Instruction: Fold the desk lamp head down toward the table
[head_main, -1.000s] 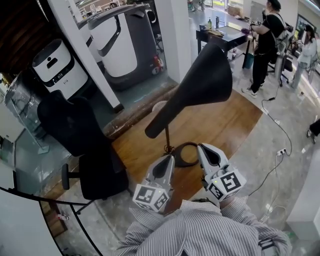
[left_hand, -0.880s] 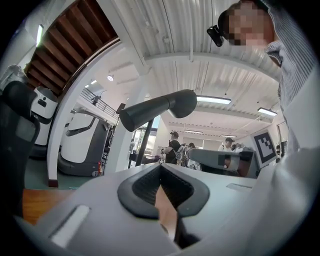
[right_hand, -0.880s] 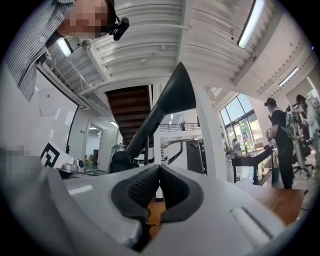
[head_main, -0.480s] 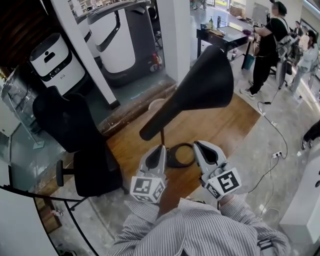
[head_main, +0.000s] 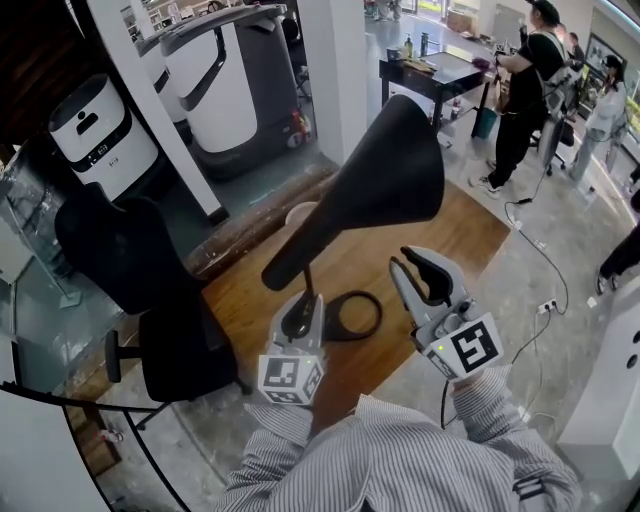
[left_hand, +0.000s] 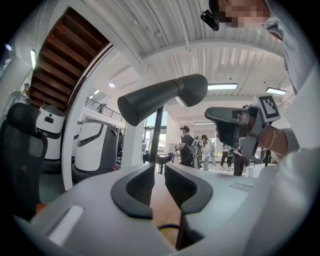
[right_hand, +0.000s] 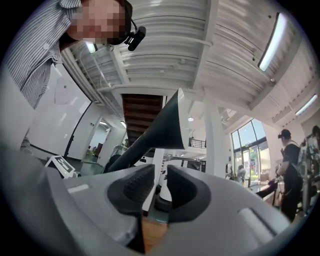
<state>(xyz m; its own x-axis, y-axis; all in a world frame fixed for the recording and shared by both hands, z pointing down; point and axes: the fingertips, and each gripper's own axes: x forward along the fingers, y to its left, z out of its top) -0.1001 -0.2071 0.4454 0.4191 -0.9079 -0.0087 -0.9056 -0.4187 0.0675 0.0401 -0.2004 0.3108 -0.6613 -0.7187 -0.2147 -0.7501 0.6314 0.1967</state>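
A black desk lamp stands on the wooden table (head_main: 450, 240). Its cone head (head_main: 385, 185) is raised and tilted up to the right, over a thin stem (head_main: 308, 283) and a ring base (head_main: 352, 315). My left gripper (head_main: 300, 318) is level at the stem, low down. Its jaws are opening, and in the left gripper view the stem (left_hand: 156, 132) rises just beyond the left gripper (left_hand: 160, 175), with no pad pressing on it. My right gripper (head_main: 420, 265) hangs right of the lamp below the head, its jaws opening on nothing. The head (right_hand: 160, 127) looms above the right gripper (right_hand: 161, 185).
A black office chair (head_main: 130, 260) stands left of the table. Behind it are white machines (head_main: 95, 135) and a white pillar (head_main: 335, 60). People (head_main: 525, 90) stand by a dark desk (head_main: 440, 75) at the back right. A cable (head_main: 540, 260) lies on the floor.
My right gripper has risen and swung to the right, nearer the lamp head, and its jaws have parted. My left gripper has closed in on the stem and its jaws have parted too.
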